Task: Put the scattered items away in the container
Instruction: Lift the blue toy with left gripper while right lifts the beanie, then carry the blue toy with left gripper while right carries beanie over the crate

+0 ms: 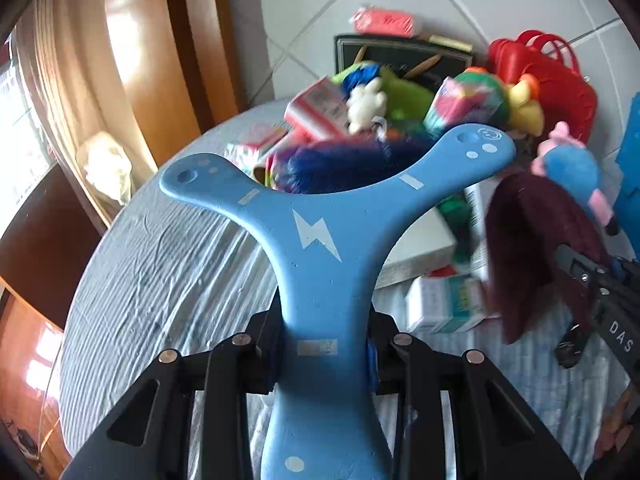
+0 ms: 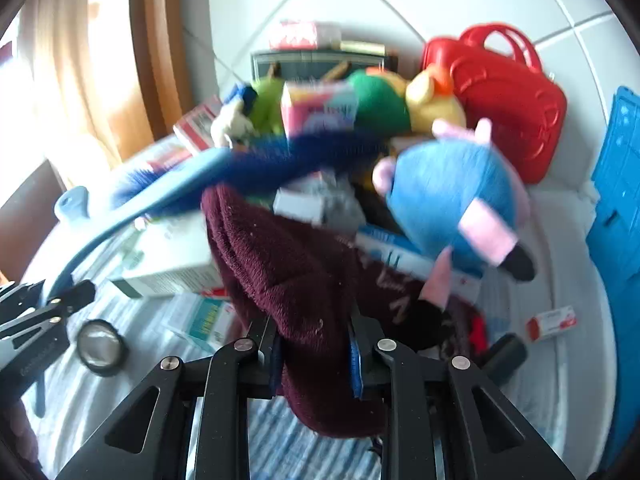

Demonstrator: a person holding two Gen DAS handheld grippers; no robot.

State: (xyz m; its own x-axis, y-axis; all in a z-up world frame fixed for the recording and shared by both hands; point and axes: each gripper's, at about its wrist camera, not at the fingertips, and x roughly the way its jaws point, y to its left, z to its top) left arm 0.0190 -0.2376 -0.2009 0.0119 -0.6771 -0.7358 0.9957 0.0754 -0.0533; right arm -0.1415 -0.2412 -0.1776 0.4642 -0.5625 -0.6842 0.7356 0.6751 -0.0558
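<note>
Left tool (image 1: 326, 364) clamps blue boomerang (image 1: 320, 232) | right tool (image 2: 316, 354) clamps maroon cloth (image 2: 288, 264) | blue crate (image 2: 618, 184) contents hidden

Both grippers are built from matte black plastic. On the left gripper (image 1: 326, 364), two angular finger arms with triangular cut-outs are seen, each topped by round silver screw heads, and blue pads line the inner faces. The right gripper (image 2: 316, 356) is made the same way: black linkages, four silver screw heads, blue pads along the fingers (image 2: 356, 364). White letters "DAS" are printed on the side of the right gripper's body where it is seen from the left wrist view.
</note>
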